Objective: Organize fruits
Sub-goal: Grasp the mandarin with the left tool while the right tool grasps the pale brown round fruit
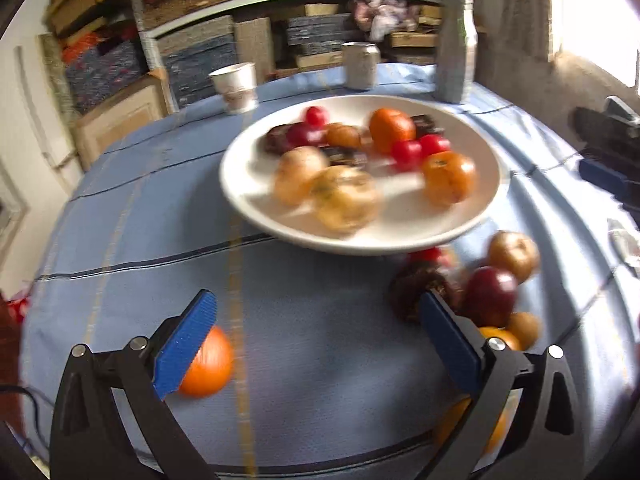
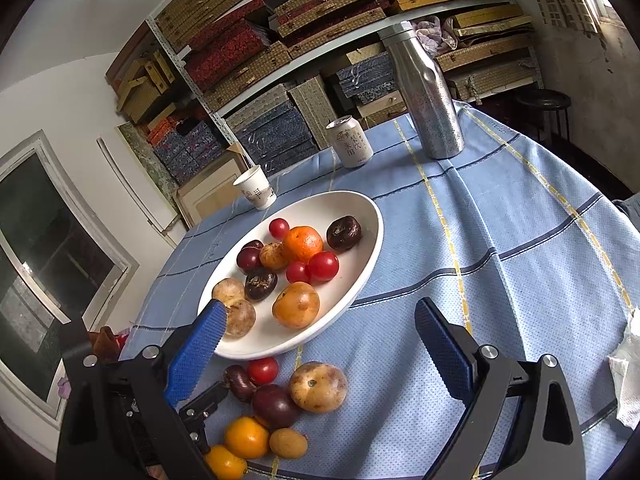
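A white plate (image 1: pixel 400 236) (image 2: pixel 356 268) on the blue tablecloth holds oranges, cherry tomatoes, tan fruits and dark fruits. Loose fruit lies in front of it: a tan fruit (image 2: pixel 318 387), a dark plum (image 2: pixel 275 406) (image 1: pixel 490 296), a cherry tomato (image 2: pixel 262 370) and an orange (image 2: pixel 246 437). My left gripper (image 1: pixel 316 336) is open over bare cloth. A lone orange (image 1: pixel 208 364) sits behind its left finger, and the loose pile lies by its right finger. My right gripper (image 2: pixel 320 344) is open and empty, just in front of the plate's near rim. The left wrist view is motion-blurred.
A paper cup (image 2: pixel 256 188), a drink can (image 2: pixel 350 142) and a tall metal bottle (image 2: pixel 424 92) stand behind the plate. Shelves of boxes fill the background. White tissue (image 2: pixel 628 380) lies at the right table edge. Bare cloth stretches to the right of the plate.
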`<state>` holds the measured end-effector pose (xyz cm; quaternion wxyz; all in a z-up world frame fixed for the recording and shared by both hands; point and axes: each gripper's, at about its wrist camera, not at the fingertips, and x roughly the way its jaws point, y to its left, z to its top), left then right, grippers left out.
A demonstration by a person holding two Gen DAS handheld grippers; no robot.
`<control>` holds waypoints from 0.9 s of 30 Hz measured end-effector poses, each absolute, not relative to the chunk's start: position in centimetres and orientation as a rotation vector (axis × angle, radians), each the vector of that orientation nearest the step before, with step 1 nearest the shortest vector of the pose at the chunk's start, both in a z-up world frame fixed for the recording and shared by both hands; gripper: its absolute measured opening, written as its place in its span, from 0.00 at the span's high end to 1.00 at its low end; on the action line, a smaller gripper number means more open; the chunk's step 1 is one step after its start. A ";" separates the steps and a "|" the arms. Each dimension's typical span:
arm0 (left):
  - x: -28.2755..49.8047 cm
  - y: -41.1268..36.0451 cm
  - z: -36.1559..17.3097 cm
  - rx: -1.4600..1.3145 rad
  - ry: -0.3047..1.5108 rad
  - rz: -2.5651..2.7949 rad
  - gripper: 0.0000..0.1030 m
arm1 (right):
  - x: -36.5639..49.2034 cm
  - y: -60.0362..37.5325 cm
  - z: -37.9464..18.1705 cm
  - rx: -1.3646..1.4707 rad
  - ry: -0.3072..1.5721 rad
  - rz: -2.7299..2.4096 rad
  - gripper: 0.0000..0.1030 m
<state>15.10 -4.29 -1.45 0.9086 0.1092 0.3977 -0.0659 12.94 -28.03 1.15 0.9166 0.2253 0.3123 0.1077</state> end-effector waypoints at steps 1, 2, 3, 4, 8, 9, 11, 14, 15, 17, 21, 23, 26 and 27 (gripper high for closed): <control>15.0 -3.6 -1.4 0.219 0.820 -0.118 0.04 | 13.0 -28.0 1.1 0.463 0.644 0.222 0.07; 14.6 -2.8 -1.3 0.204 0.819 -0.118 0.04 | 13.0 -28.0 1.2 0.462 0.644 0.222 0.07; 14.0 -1.5 -0.8 0.179 0.807 -0.117 0.04 | 13.0 -28.1 1.2 0.464 0.645 0.223 0.07; 13.6 -0.4 -0.4 0.174 0.788 -0.099 0.04 | 13.0 -28.1 1.1 0.468 0.646 0.229 0.07; 13.1 4.8 0.3 0.163 0.749 0.039 0.04 | 13.0 -28.2 1.2 0.480 0.648 0.235 0.07; 13.3 5.9 0.0 0.142 0.765 0.054 0.04 | 13.0 -28.2 1.1 0.481 0.649 0.235 0.07; 13.6 7.4 -0.6 0.108 0.785 0.050 0.04 | 13.0 -28.2 1.1 0.477 0.650 0.233 0.07; 13.8 8.1 -0.6 0.070 0.785 0.023 0.04 | 13.1 -28.1 1.0 0.476 0.657 0.240 0.07; 13.7 7.8 -0.6 0.075 0.788 0.005 0.04 | 13.1 -28.0 1.0 0.476 0.660 0.246 0.07; 13.3 6.7 -1.0 0.091 0.793 -0.042 0.04 | 13.1 -27.9 0.9 0.471 0.664 0.256 0.07; 12.4 3.3 -2.1 0.227 0.797 -0.102 0.04 | 12.9 -27.5 0.9 0.448 0.670 0.268 0.07; 12.6 3.0 -2.6 0.240 0.814 -0.109 0.05 | 12.8 -27.2 0.8 0.434 0.677 0.272 0.07; 13.3 3.9 -2.9 0.191 0.847 -0.109 0.26 | 12.9 -26.7 0.4 0.402 0.705 0.275 0.07; 13.6 4.4 -3.1 0.163 0.865 -0.109 0.29 | 12.9 -26.5 0.2 0.386 0.717 0.279 0.08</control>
